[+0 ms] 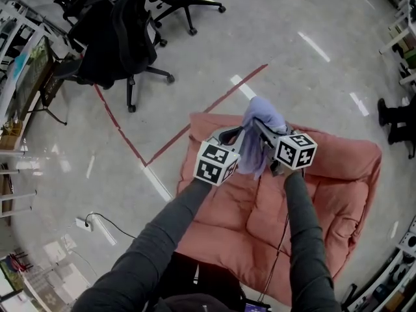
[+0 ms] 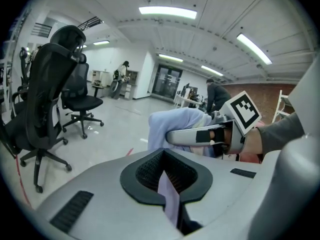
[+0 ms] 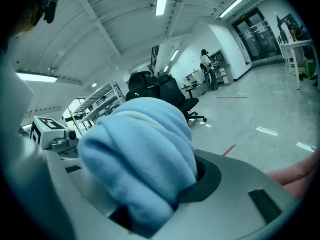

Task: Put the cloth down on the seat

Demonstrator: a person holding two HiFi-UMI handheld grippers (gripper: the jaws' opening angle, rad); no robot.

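A light blue cloth (image 1: 261, 123) hangs bunched between both grippers, above the back part of a pink cushioned seat (image 1: 338, 194) on the floor. My left gripper (image 1: 240, 137) is shut on a thin edge of the cloth (image 2: 169, 196), which shows as a pale strip between its jaws. My right gripper (image 1: 261, 132) is shut on a thick fold of the cloth (image 3: 142, 151), and that wad hides its fingertips. In the left gripper view the right gripper (image 2: 200, 135) lies across the middle with the cloth (image 2: 175, 121) draped over it.
Black office chairs (image 1: 117, 38) stand at the far left. A red tape line (image 1: 214, 103) runs across the grey floor up to the seat. A power strip (image 1: 88, 224) lies at the left. A person's shoes (image 1: 393, 119) show at the right edge.
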